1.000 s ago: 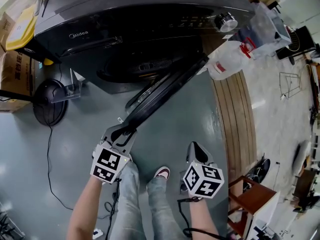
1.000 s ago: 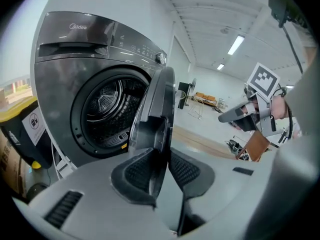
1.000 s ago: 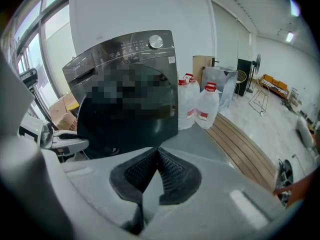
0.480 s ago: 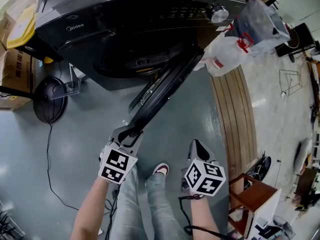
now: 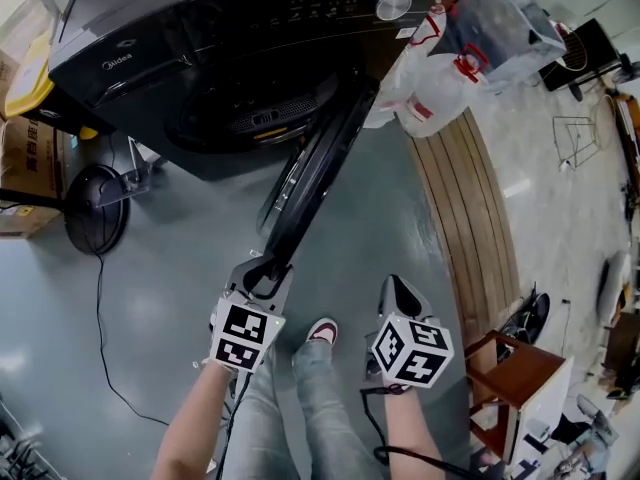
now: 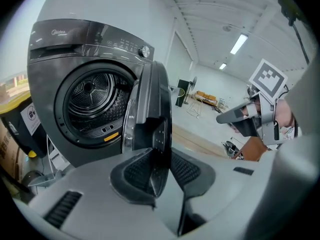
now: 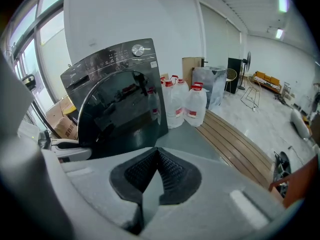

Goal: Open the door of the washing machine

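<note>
A dark grey front-loading washing machine (image 5: pixel 200 28) stands at the top of the head view. Its round door (image 5: pixel 315 168) is swung out edge-on toward me, so the drum (image 6: pixel 92 101) is exposed. My left gripper (image 5: pixel 265 273) has the door's free edge (image 6: pixel 155 104) between its pads (image 6: pixel 137 171); the jaws are opening slightly while still touching it. My right gripper (image 5: pixel 397 288) hovers to the right of the door, over the floor, shut with nothing in it. In the right gripper view the door's dark glass face (image 7: pixel 125 109) fills the middle ahead of that gripper (image 7: pixel 157 151).
Large water bottles (image 5: pixel 430 103) and a plastic bag (image 5: pixel 500 23) stand right of the machine. A wooden slatted strip (image 5: pixel 465 218) runs down the right. A wooden stool (image 5: pixel 520 378) is near right. Cardboard boxes (image 5: pixel 20 148), a round black base (image 5: pixel 95 218) and its cable lie left. My shoe (image 5: pixel 322 336) is below.
The door has swung further out from the machine, with my left gripper holding its edge and moving along with it. My right gripper kept its place beside the left one.
</note>
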Demonstrator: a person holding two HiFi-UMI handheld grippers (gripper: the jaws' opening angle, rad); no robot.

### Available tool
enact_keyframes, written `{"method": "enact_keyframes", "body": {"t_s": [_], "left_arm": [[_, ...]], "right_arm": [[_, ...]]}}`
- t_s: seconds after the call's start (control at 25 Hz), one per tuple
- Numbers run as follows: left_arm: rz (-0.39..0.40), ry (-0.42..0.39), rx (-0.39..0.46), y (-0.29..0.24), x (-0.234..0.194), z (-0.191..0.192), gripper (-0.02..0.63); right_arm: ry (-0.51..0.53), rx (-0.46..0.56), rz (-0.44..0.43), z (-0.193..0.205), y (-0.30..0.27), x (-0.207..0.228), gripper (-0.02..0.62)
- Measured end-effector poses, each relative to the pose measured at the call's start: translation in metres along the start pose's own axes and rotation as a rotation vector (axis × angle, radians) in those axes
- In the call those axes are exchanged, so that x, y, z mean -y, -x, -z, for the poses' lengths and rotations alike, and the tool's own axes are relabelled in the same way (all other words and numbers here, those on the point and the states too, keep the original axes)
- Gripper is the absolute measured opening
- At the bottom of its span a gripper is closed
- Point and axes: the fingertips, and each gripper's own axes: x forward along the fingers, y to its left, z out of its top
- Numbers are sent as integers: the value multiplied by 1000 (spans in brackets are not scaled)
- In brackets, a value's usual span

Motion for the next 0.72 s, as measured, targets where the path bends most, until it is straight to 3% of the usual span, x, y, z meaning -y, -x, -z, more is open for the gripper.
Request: {"method": "enact_keyframes", "body": {"t_s": [0.44, 0.72], "left_arm": [[-1, 23, -25, -11, 36, 5, 100], [45, 37, -35, -22, 67, 2, 106]], "right_arm": [[-46, 3, 18, 16, 18, 41, 5], [-87, 15, 25, 20, 24, 65, 5]]}}
